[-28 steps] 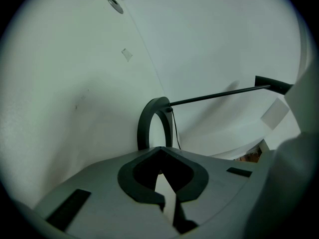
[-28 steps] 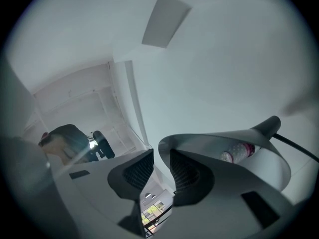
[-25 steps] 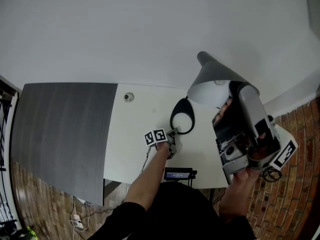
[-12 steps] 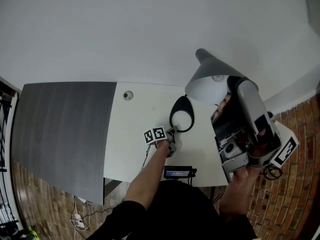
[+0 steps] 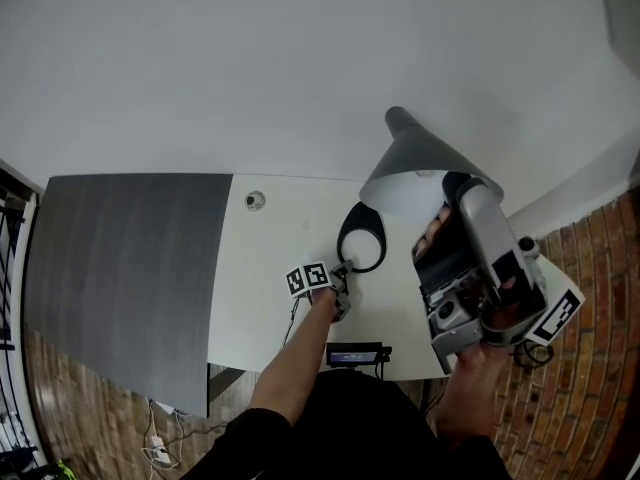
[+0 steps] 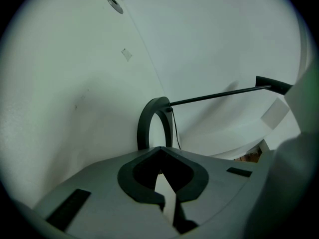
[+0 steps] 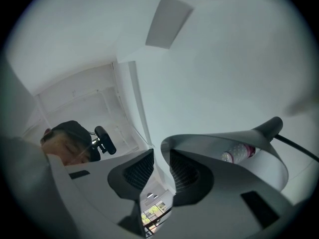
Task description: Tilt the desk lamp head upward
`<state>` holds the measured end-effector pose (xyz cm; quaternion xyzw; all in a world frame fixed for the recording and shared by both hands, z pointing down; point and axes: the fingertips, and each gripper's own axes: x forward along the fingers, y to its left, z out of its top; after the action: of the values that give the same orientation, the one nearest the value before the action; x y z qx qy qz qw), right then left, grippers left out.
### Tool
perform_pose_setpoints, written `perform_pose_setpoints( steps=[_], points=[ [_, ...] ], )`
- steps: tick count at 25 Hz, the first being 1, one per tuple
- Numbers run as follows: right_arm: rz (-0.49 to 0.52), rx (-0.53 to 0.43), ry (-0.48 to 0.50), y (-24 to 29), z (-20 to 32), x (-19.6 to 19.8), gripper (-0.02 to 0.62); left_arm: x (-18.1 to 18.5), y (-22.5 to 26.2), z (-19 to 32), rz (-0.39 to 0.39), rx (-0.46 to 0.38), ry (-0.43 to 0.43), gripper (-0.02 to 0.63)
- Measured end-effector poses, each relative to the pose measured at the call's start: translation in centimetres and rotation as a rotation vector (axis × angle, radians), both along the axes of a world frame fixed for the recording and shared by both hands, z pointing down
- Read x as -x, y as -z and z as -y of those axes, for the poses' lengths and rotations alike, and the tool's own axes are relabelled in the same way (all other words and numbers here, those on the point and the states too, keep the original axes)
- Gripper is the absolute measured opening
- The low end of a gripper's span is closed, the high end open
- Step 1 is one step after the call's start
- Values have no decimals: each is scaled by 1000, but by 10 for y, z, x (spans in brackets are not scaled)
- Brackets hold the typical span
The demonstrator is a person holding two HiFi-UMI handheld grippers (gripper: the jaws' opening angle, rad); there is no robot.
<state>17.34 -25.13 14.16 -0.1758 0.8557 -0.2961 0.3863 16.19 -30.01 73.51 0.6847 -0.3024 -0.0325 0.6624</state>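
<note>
The desk lamp's grey cone head (image 5: 415, 163) hangs over the white desk, and its black ring base (image 5: 362, 238) lies flat on it. My right gripper (image 5: 448, 190) reaches up from the lower right and is shut on the head's rim. In the right gripper view the rim of the head (image 7: 234, 143) runs into the narrow gap of the gripper (image 7: 162, 171), and the bulb (image 7: 238, 152) shows inside. My left gripper (image 5: 340, 273) is shut, tips at the base's near edge. The left gripper view shows the gripper (image 6: 159, 151) in front of the ring base (image 6: 152, 121), with the thin lamp arm (image 6: 219, 94) rising to the right.
The white desk (image 5: 270, 268) has a round grommet (image 5: 255, 200) at its back. A dark grey panel (image 5: 130, 258) adjoins it on the left. A small device with a screen (image 5: 355, 351) sits at the front edge. Brick floor (image 5: 590, 268) lies to the right.
The lamp head and my right gripper have shifted a little to the left in the head view, together. My left gripper has stayed at the base.
</note>
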Motion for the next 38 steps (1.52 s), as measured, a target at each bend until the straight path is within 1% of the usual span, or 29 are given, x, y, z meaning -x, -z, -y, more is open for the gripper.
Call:
perform_pose_setpoints(
  steps=[2,4,7,11,14,17,19,22,24,27,29,32,36,38],
  points=[
    [-14,-14,-8,-5,-6,-2,104,1,0,0,-10,4,-1,9],
    [-42,-2,-12,-20,-11,-2,104,3,-1,0,-18,7,0,9],
    [-77,93,-7,-66,-14,-5,104,5,-2,1,-18,9,16,11],
    [-149,242,-35,-127,-11,-10,104,10,-4,0,-27,19,69,11],
    [-186,322,-47,-163,-11,-16,104,11,4,-5,-80,19,86,12],
    [-179,366,-41,-190,-16,-24,104,11,31,-12,-149,-31,93,12],
    [-167,400,-32,-211,-18,-29,104,15,53,-19,-179,-76,92,12],
    [-121,447,-1,-238,-23,-32,104,29,84,-32,-197,-132,87,12],
    [-94,466,26,-253,-25,-31,104,42,104,-39,-205,-154,106,12],
    [-74,469,61,-267,-27,-22,104,64,139,-47,-215,-190,151,12],
    [-62,472,93,-269,-32,-12,103,74,167,-53,-234,-236,162,11],
    [-40,480,124,-266,-47,0,101,77,202,-68,-267,-303,130,11],
    [-70,450,83,-257,-63,3,92,60,235,-87,-334,-377,-6,11],
    [-92,434,66,-253,-75,11,84,63,250,-104,-358,-414,-53,11]
  ],
)
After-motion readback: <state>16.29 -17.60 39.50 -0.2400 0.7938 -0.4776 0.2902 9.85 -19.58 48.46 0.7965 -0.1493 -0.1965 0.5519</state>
